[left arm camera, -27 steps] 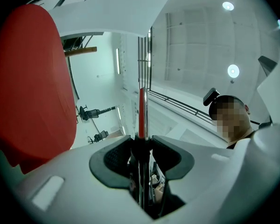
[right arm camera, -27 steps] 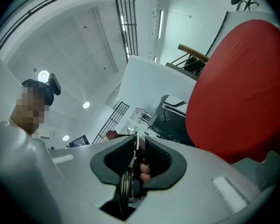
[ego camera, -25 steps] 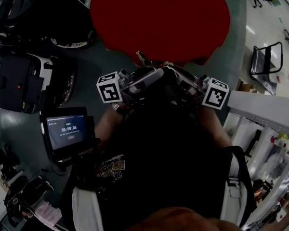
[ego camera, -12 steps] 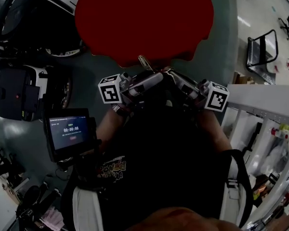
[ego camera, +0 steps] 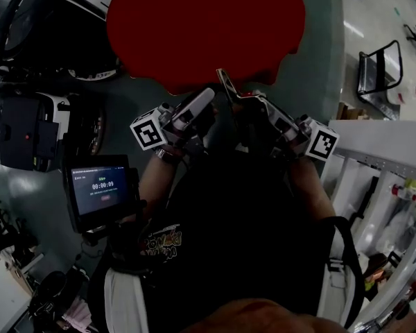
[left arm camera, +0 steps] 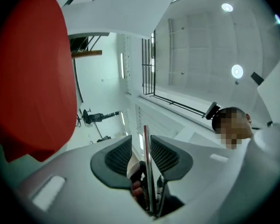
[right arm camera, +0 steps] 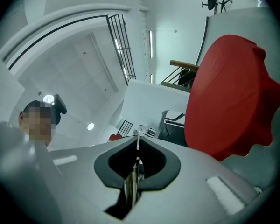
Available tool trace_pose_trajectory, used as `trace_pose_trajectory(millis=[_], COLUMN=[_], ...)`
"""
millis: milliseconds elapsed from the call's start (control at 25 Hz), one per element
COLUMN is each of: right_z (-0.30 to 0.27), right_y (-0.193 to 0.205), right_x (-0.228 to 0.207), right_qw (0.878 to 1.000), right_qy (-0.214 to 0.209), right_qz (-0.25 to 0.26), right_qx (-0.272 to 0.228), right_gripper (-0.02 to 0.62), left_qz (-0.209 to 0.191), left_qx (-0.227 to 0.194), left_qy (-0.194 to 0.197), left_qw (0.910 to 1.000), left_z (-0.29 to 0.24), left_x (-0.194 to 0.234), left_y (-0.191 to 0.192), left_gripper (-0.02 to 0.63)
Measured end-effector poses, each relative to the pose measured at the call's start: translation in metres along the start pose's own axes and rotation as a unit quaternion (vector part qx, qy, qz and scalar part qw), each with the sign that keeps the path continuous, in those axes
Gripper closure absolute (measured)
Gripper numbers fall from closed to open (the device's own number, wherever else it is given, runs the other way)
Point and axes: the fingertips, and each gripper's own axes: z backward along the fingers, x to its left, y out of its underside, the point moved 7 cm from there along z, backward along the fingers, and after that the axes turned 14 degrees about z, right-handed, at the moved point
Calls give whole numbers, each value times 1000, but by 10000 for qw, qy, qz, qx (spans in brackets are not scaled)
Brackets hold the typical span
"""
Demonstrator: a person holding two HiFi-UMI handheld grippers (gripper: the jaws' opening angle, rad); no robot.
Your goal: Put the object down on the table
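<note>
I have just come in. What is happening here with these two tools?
A person holds two tools, both pointing upward, near the red table. The right tool is shut on a thin metal strip. In the left tool, a similar strip stands between the jaws with a gap on one side, so its grip is unclear. Nothing is put down yet.

Left gripper (ego camera: 204, 97), right gripper (ego camera: 244, 98) seemingly apart

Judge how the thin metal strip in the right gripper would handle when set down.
The metal strip, seen as a sliver between the right gripper's shut jaws, is probably light and slightly springy. Its shiny bare metal may slide in the grip. Being flat, it should lie still on the red table, not roll.
</note>
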Motion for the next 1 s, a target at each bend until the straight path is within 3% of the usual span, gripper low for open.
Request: trace_pose_trajectory(millis=[80, 160, 240, 440, 560, 800, 1000], right_z=[6, -5, -22, -19, -44, -169, -231], right_y=[-7, -11, -15, -43, -50, -27, -9], right_x=[-3, -3, -4, -23, -37, -55, -103], right_qw=[9998, 9989, 9967, 9879, 9847, 9880, 9872], right_qy=[113, 326, 589, 1068, 1155, 1051, 1030], right_qz=[89, 283, 516, 1060, 1259, 1132, 1147], right_qx=[-109, -156, -203, -377, -339, -40, 405], right_gripper=[591, 591, 590, 589, 589, 589, 589], left_qz=[-584, -1236, -1622, -1846, -1964, -1553, -1586], left_qx=[-56, 169, 514, 850, 862, 240, -246], left_qy=[-637, -1453, -1939, -2194, -2387, -2444, -2736], left_qw=[9962, 9815, 9662, 9542, 9471, 9569, 9483], left_z=[6, 21, 37, 42, 57, 139, 185], left_x=[3, 4, 6, 24, 29, 9, 8], left_y=[-1, -8, -16, 5, -3, -72, -100], left_gripper=[476, 476, 476, 476, 476, 476, 479])
